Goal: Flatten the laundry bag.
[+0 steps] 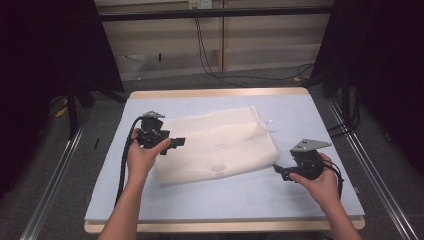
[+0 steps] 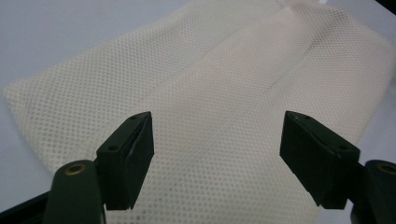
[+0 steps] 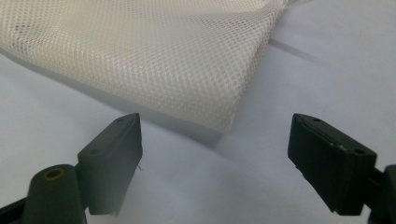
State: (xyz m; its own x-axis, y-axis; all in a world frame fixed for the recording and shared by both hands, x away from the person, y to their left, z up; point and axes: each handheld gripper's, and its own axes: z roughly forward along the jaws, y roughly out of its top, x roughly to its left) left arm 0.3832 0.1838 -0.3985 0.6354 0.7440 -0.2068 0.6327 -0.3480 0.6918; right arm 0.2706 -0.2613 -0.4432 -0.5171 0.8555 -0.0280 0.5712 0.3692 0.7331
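A cream mesh bag (image 1: 215, 145) lies folded flat on the pale blue table mat (image 1: 300, 112), slanting from near left to far right. My left gripper (image 1: 177, 142) hovers over the bag's left end with its jaws wide apart and nothing between them; in the left gripper view the mesh (image 2: 233, 70) spreads out beneath the left gripper (image 2: 217, 140). My right gripper (image 1: 277, 170) sits just off the bag's near right corner, open. In the right gripper view that corner (image 3: 219, 121) lies ahead of the right gripper (image 3: 215, 144), apart from both jaws.
The mat covers a wooden table with its far edge (image 1: 220, 93) showing. Black cables (image 1: 210, 65) trail over the floor behind it. Metal rails (image 1: 60, 165) run along both sides, and dark stands (image 1: 72, 107) flank the table.
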